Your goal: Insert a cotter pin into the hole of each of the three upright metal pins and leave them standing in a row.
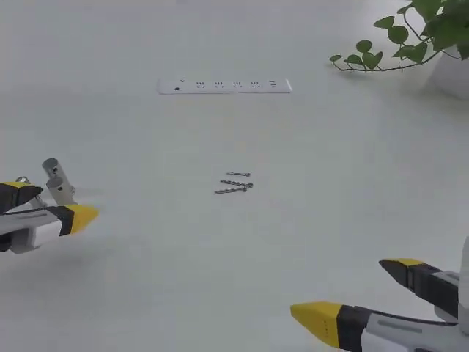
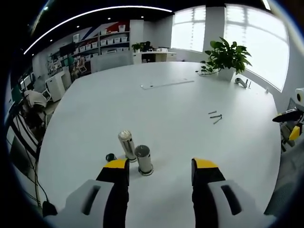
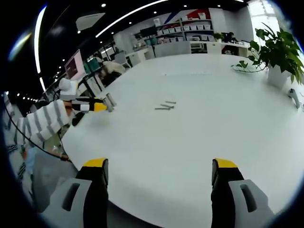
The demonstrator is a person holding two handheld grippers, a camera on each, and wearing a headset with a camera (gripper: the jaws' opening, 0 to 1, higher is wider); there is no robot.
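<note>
The left hand-held gripper [image 2: 159, 167] is gaping empty beside the metal pins [image 2: 143, 159], likely to grab one; the right hand-held gripper [image 3: 159, 167] is gaping empty too.

My white workbench [image 1: 344, 191] carries a white power strip [image 1: 225, 86] at its far side. A leafy potted plant [image 1: 418, 33] stands at my far right.

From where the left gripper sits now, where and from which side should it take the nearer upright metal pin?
Take the nearer metal pin across its round shaft, mid-height, approaching level from where the left gripper is: it stands upright, and another pin crowds its far side.
</note>
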